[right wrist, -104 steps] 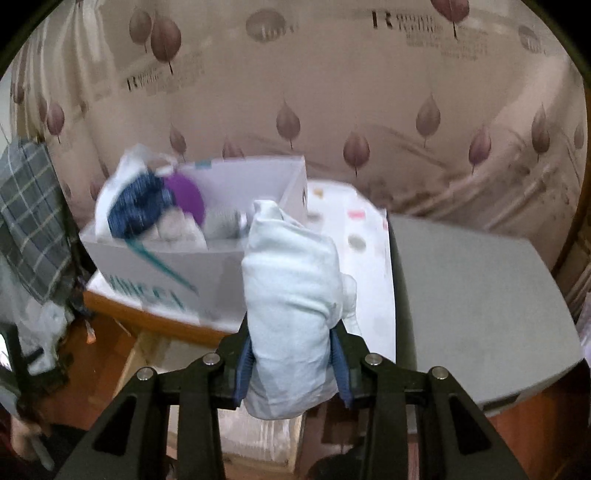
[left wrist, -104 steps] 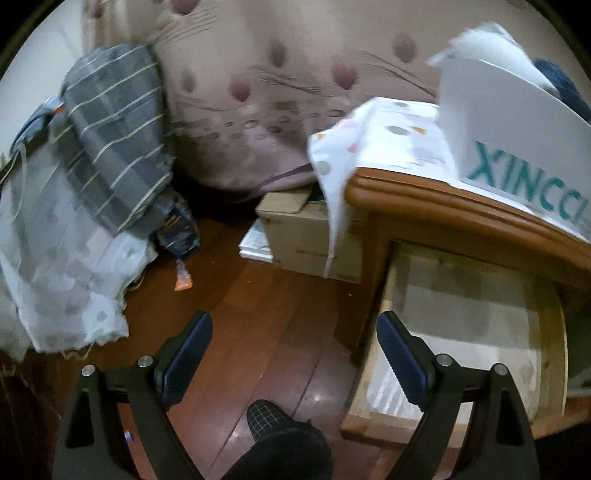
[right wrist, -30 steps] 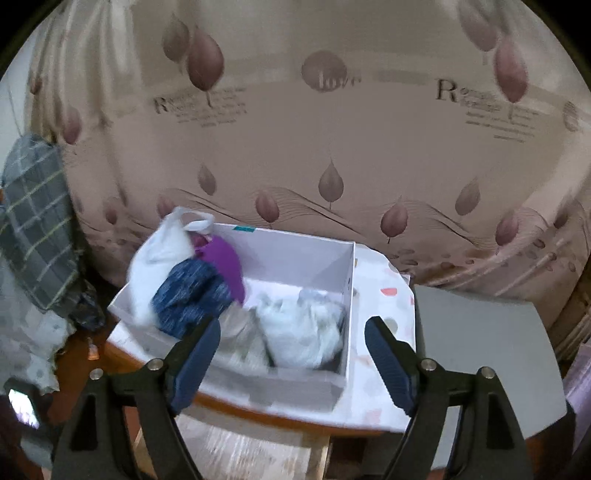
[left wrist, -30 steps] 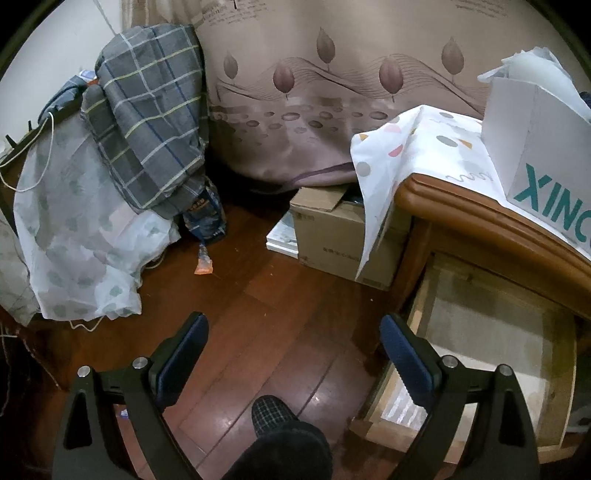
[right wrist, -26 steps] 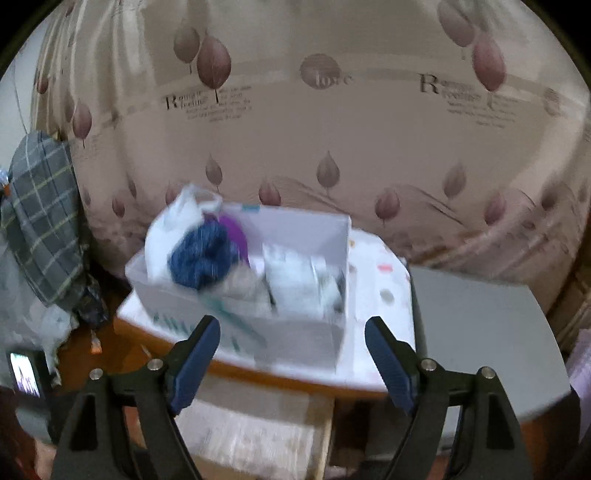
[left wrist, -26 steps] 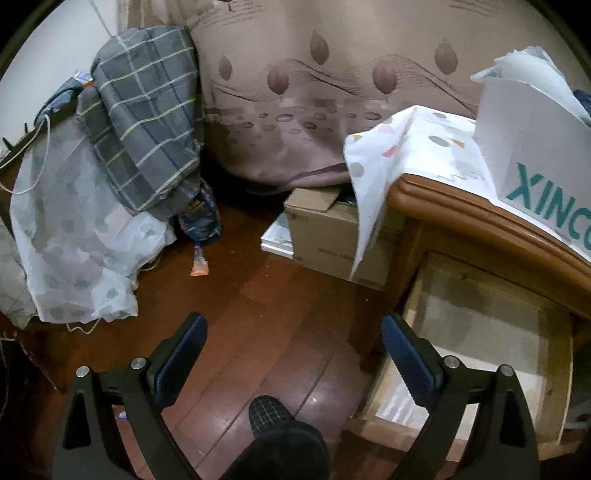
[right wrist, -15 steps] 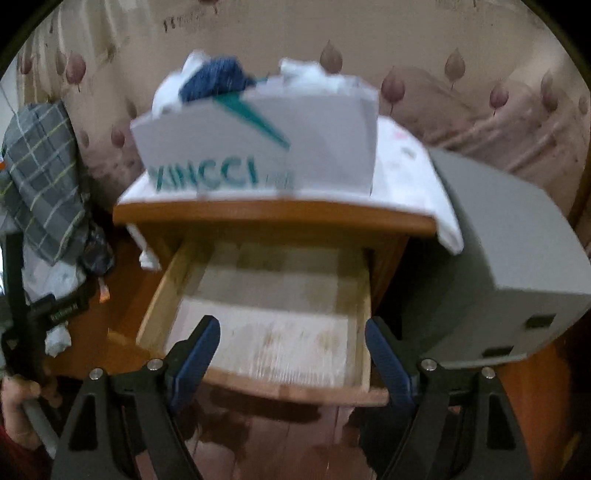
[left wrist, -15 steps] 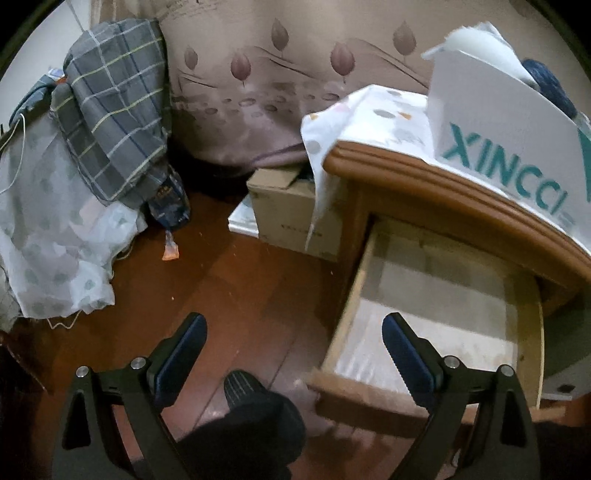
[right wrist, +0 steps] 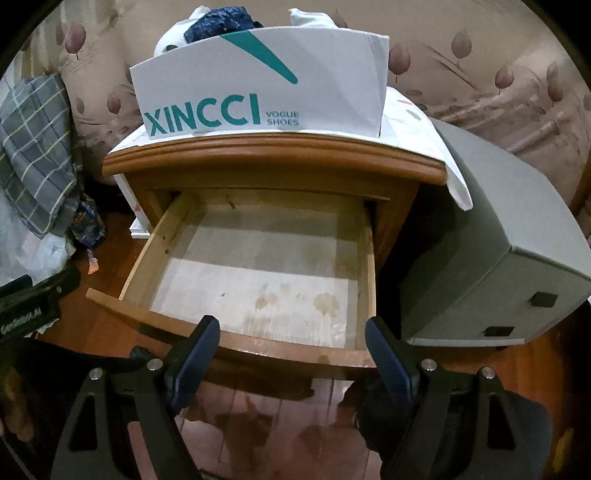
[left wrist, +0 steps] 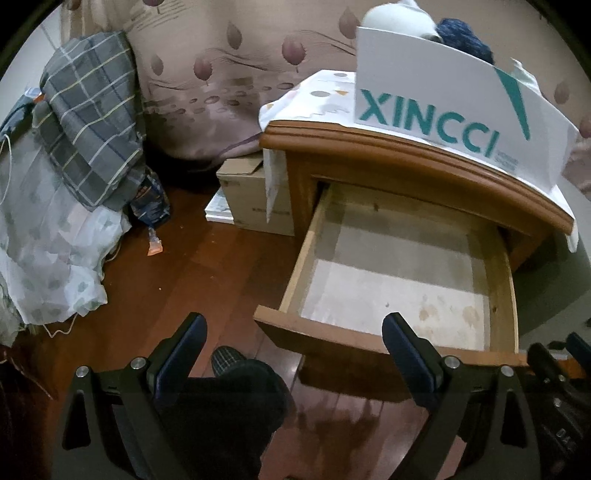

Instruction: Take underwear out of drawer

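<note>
The right gripper (right wrist: 291,345) has dropped from the white XINCCI shoe box (right wrist: 258,85) to the pulled-out wooden drawer (right wrist: 236,339), jaws wide and holding nothing. The left gripper (left wrist: 293,343) has swung toward the drawer, jaws spread. The underwear (right wrist: 221,18) sits bundled in the box on the counter (right wrist: 273,155), beside a grey cabinet (right wrist: 517,236).

You're facing a leaf-patterned curtain (right wrist: 480,55) hanging behind a wooden nightstand (right wrist: 273,155) on a dark, glossy wood floor (left wrist: 177,266). A grey cabinet (right wrist: 509,236) sits just beside it; a plaid blanket (left wrist: 88,118) drapes over furniture opposite.
</note>
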Motion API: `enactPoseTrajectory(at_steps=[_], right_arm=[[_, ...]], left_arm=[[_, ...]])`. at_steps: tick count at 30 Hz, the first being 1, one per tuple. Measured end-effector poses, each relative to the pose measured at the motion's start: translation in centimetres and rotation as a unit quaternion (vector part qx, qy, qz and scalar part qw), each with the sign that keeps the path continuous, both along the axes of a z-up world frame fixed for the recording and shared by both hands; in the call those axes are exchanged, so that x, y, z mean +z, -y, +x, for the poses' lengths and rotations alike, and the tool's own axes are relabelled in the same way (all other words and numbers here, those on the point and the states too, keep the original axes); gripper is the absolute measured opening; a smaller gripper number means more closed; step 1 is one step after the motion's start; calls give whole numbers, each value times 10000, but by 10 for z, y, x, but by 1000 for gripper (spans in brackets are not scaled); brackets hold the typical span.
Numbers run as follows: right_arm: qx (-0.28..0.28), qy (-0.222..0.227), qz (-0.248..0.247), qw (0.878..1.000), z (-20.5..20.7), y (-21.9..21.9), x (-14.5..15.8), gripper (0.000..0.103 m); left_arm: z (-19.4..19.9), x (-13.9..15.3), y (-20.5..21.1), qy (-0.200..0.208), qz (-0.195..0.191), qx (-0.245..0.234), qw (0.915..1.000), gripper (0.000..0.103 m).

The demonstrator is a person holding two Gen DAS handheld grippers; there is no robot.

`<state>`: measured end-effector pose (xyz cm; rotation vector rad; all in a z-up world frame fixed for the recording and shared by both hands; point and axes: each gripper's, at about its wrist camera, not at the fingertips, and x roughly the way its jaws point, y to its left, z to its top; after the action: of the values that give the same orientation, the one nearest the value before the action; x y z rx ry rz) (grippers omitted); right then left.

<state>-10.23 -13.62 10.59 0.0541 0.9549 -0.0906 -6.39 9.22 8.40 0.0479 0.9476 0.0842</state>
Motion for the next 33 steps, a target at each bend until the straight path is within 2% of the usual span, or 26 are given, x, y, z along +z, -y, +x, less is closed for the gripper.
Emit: enactPoseTrajectory(at_steps=[33], right_arm=[[203, -309, 54, 9993, 4, -10, -15, 83]], left_arm=[[0, 2, 12, -55, 38, -201, 9998, 95]])
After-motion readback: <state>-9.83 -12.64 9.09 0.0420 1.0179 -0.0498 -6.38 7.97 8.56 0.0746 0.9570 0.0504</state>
